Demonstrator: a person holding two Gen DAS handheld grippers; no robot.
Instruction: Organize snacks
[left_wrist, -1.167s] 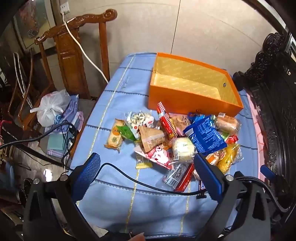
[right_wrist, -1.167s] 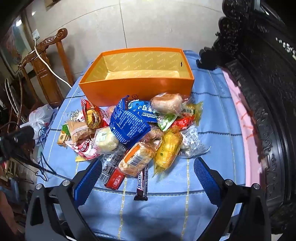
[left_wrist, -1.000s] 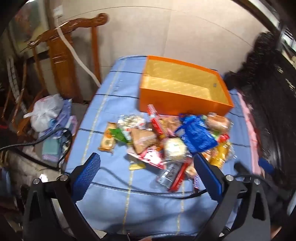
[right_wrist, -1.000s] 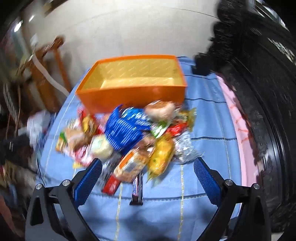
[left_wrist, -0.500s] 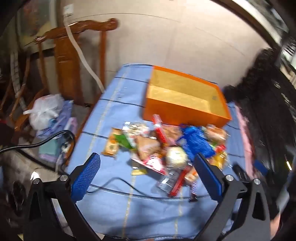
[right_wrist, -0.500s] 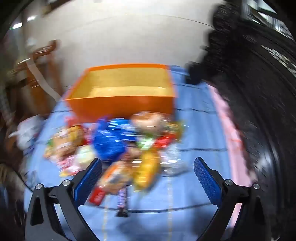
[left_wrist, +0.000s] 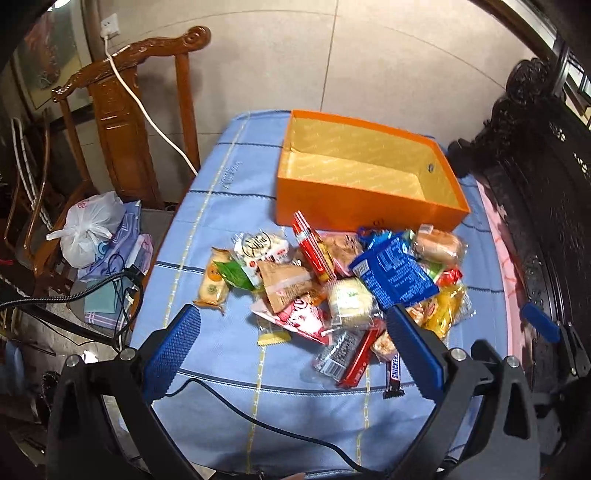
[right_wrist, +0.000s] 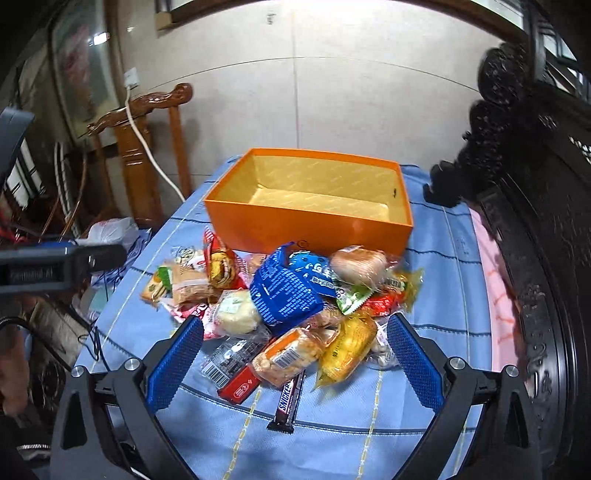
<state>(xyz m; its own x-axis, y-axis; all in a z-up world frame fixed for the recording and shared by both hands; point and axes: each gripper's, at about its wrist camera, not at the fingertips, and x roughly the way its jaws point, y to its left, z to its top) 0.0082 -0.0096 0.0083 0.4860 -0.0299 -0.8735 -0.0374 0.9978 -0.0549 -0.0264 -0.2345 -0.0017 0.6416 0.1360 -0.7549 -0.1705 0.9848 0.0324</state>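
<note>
An empty orange box (left_wrist: 365, 173) (right_wrist: 310, 199) stands at the far side of the blue-clothed table (left_wrist: 229, 206) (right_wrist: 443, 258). In front of it lies a pile of wrapped snacks: a blue bag (left_wrist: 395, 275) (right_wrist: 282, 291), a bun (left_wrist: 437, 245) (right_wrist: 358, 264), a yellow packet (right_wrist: 347, 347), a Snickers bar (left_wrist: 393, 373) (right_wrist: 290, 400) and several more. My left gripper (left_wrist: 295, 350) is open and empty, above the near left of the pile. My right gripper (right_wrist: 295, 358) is open and empty, just above the pile's near edge.
A carved wooden chair (left_wrist: 122, 110) with a white cable stands left of the table, with a white plastic bag (left_wrist: 88, 229) on a seat. Dark carved furniture (left_wrist: 546, 184) borders the right side. A black cable (left_wrist: 258, 417) crosses the near cloth.
Both grippers swung about with blur and settled. The right gripper now sits lower and closer to the pile. Both stay open. The snacks have not moved.
</note>
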